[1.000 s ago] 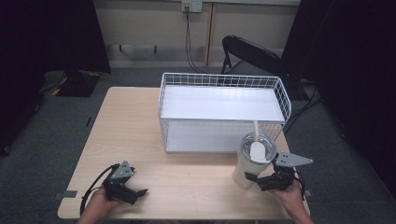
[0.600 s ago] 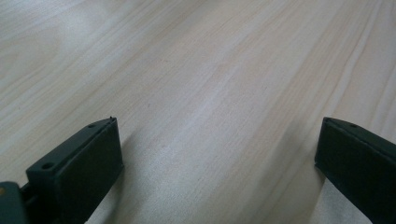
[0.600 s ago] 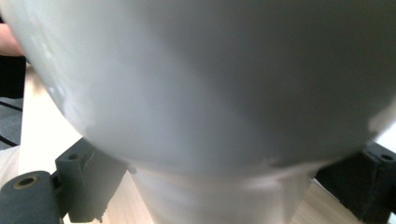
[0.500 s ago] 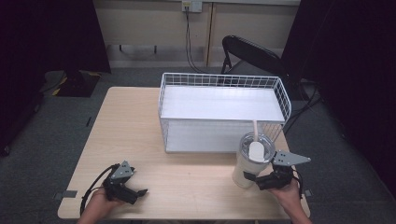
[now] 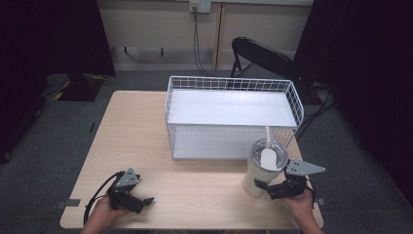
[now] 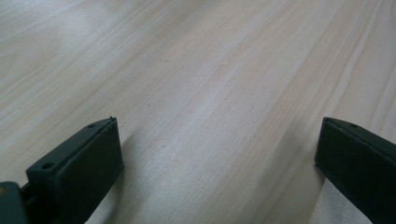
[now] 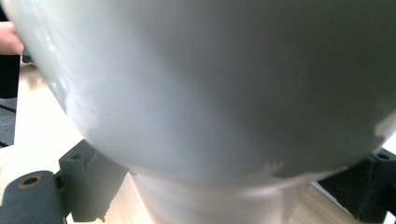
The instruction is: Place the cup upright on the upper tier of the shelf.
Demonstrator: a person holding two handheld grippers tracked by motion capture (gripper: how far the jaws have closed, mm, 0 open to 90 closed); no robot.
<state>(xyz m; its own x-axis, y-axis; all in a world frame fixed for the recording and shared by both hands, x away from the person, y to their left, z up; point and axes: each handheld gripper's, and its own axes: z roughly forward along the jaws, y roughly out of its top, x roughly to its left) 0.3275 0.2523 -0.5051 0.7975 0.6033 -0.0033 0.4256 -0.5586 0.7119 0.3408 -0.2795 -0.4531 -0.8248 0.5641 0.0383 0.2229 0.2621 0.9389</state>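
— Dark walls stand all around, and I see my light wood table (image 5: 195,126) in the middle. What sits on it?

— I see a white wire basket (image 5: 234,114) at the far side. A black folding chair (image 5: 265,56) stands behind it. A big white cup (image 5: 263,168) with a lid and a straw (image 5: 267,135) stands just in front of the basket, near its right corner.

— Where is my right gripper (image 5: 275,187)?

— It is at the low part of the cup, by the near right edge of the table. In the right gripper view the cup (image 7: 210,84) sits between the two black jaws, one on each side of its narrow bottom. They look like they hug it.

— Has the cup moved since the picture from a second ago?

— Hardly at all. It stands upright in the same spot, and my right hand (image 5: 299,202) has not gone anywhere.

— And my left gripper (image 5: 139,201)?

— It rests low at the near left of the table, well apart from the cup. In the left gripper view its jaws are wide apart over bare wood (image 6: 196,93), with nothing between them. It has stayed where it was too.
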